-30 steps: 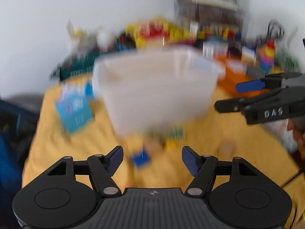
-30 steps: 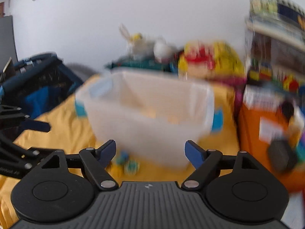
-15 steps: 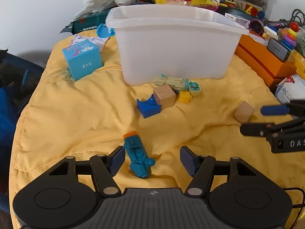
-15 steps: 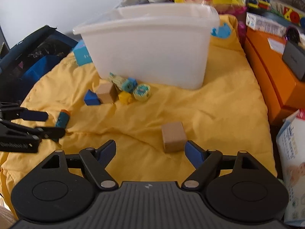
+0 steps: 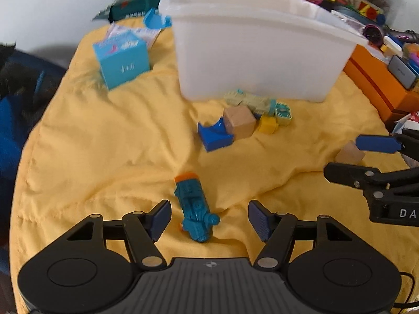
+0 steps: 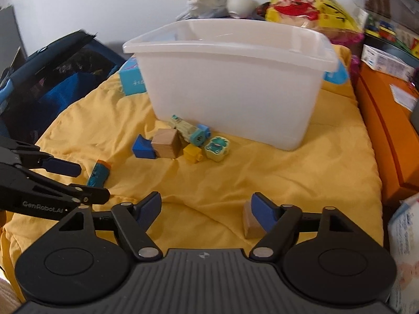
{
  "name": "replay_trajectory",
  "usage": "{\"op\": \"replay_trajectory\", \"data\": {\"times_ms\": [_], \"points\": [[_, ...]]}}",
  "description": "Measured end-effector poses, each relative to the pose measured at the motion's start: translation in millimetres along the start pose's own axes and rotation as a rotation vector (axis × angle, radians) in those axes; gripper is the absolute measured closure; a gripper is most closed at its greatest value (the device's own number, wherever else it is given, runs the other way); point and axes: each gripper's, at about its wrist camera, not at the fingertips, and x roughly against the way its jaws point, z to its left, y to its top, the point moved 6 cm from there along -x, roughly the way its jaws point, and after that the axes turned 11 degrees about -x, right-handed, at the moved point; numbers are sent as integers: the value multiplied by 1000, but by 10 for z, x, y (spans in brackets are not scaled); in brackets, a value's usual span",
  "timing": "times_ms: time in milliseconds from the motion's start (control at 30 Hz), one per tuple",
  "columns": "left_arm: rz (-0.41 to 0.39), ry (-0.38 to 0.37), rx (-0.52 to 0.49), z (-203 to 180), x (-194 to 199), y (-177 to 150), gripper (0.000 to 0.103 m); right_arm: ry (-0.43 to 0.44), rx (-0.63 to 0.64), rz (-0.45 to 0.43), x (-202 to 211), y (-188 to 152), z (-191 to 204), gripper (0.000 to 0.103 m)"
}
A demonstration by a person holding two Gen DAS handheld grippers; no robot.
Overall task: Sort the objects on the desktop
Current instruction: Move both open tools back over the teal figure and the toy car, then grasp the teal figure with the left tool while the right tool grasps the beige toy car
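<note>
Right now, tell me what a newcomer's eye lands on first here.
A big translucent white bin stands at the back of the yellow cloth, with a cluster of small toy blocks at its foot. Nearer, a teal toy lies between the left hand-held gripper's open fingers.

Bare yellow cloth (image 6: 275,178) lies open between toy cluster (image 6: 180,144) and orange box (image 6: 387,136).

Yellow quilted cover (image 5: 110,157). Translucent white bin (image 6: 235,78). Teal toy (image 5: 195,209) with orange cap. Royal-blue block (image 5: 214,136), pale wooden cube (image 5: 239,121), small yellow brick (image 5: 267,124). Light-blue carton (image 5: 121,60) with white print. Orange box (image 6: 387,136). Black tongs with blue pads (image 6: 150,208).
</note>
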Motion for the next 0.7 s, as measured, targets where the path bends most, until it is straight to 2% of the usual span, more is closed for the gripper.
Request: {"op": "replay_trajectory", "data": {"times_ms": [133,233,333,433,467,600,700], "points": [[-28,-23,-5,-30,13,-48,34,30,107,-52,-129,210,162,38],[-43,-20,-32,-38,42,-54,34,11,158,-77,-385,443,226,43],[-34,-20,-27,10,38,-84,34,-16,240,-9,-746,524,279,49],[-24,-21,-9,78,26,-135,34,14,274,80,-948,485,330,70],[-20,-19,-1,104,18,-150,34,23,276,78,-965,473,348,76],[-40,-25,11,172,33,-120,34,31,249,37,-777,422,336,78],[-53,-43,15,177,10,-58,34,5,215,24,-524,285,236,82]]}}
